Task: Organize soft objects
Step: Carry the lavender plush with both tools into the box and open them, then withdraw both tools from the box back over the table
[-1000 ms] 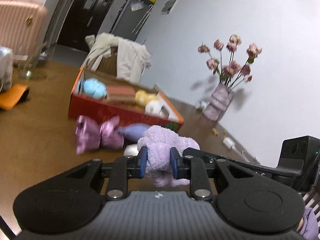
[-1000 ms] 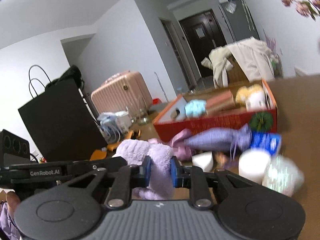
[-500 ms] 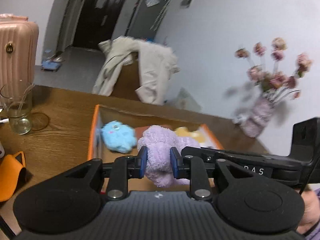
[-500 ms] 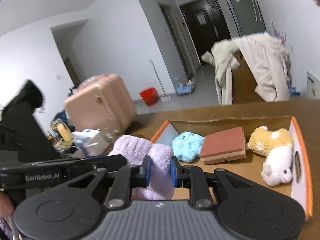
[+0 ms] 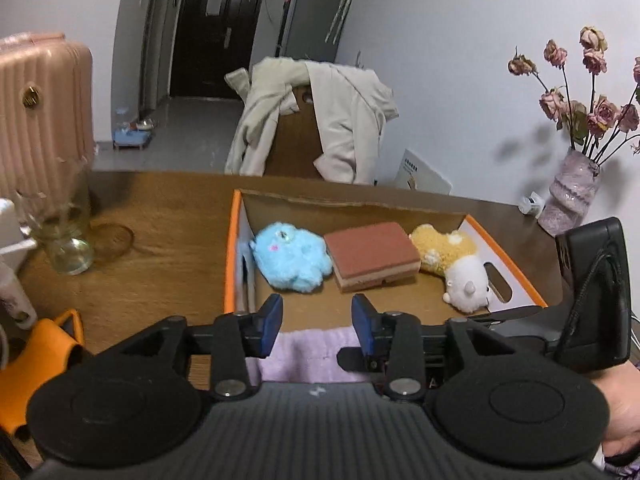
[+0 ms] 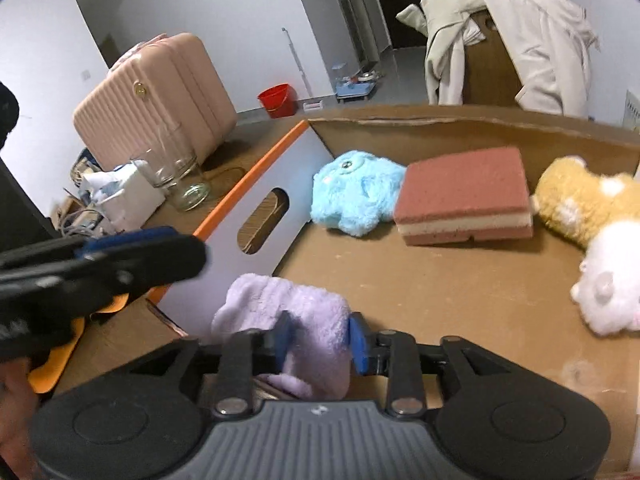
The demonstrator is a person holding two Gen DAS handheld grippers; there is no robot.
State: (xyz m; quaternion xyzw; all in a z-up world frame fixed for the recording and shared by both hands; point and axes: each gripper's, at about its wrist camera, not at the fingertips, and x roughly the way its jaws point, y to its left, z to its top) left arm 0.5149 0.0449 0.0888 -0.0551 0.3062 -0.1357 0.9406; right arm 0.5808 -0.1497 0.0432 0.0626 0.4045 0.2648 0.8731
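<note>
Sponge (image 5: 372, 254) between 2 plush toys in box (image 5: 234, 248)

Two plush toys (image 5: 291, 259) (image 5: 454, 260), one sponge (image 5: 372, 255), one purple towel (image 6: 298, 320), one box (image 5: 234, 240)

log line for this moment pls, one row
stage: release into box | left hand-held gripper: opening, clear of purple towel | right hand-held gripper: opening, towel between pads | cardboard box: blue plush, sponge inside

Home: suitcase (image 5: 40, 120), draped chair (image 5: 312, 120)
</note>
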